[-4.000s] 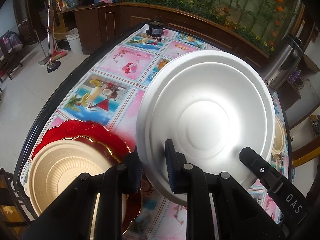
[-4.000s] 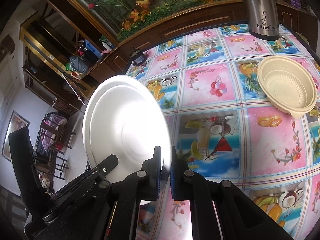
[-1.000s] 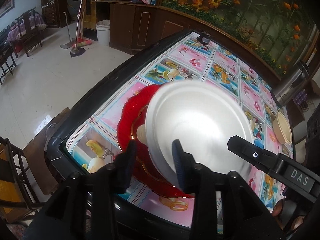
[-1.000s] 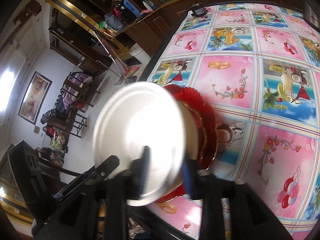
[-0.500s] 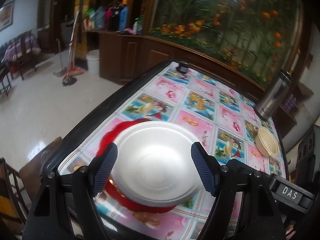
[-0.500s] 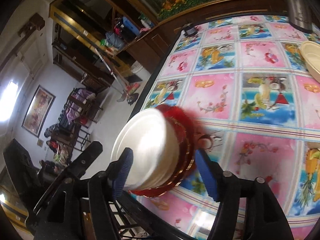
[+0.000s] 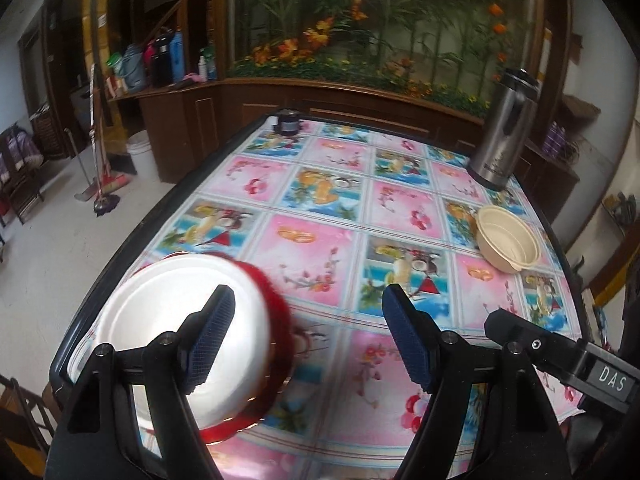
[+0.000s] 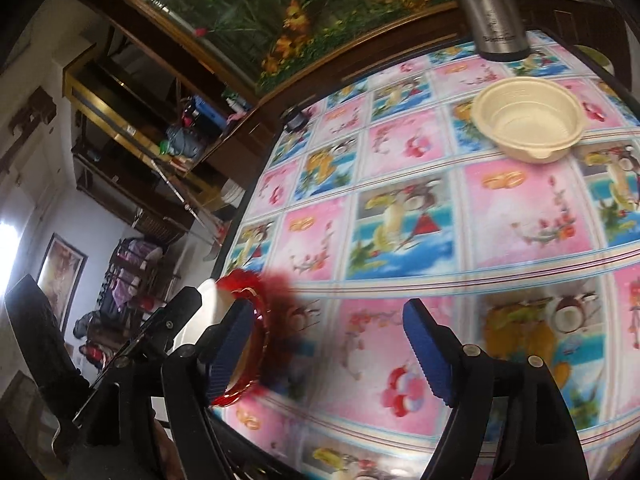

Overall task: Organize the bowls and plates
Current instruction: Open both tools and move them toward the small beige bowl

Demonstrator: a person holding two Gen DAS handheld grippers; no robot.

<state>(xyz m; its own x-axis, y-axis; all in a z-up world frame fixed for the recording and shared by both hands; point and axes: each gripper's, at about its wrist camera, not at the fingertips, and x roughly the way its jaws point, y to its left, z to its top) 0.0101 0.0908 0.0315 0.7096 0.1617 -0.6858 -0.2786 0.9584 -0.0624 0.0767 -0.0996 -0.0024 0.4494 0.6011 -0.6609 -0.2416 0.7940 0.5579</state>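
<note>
A white plate [image 7: 168, 320] lies on top of a stack on a red plate [image 7: 278, 312] at the table's near left corner. My left gripper [image 7: 308, 320] stands open, drawn back above the table, with its left finger in front of the white plate and nothing held. In the right wrist view the red plate [image 8: 256, 292] and a sliver of the white plate [image 8: 206, 300] show behind the left finger. My right gripper [image 8: 326, 336] has its jaws opening, with only tablecloth between them. A cream bowl [image 7: 506, 244] [image 8: 528, 120] sits alone at the far right.
The table [image 7: 332, 248] wears a pink and blue fruit-print cloth and has a dark rim. A steel thermos [image 7: 502, 140] [image 8: 494, 12] stands behind the bowl. A small dark pot [image 7: 289, 122] sits at the far edge. Chairs and open floor lie off the left side.
Both grippers have let go of the white plate, which now rests on the stack. Both have opened wide, pulled back and swung right, so the cream bowl is in view.
</note>
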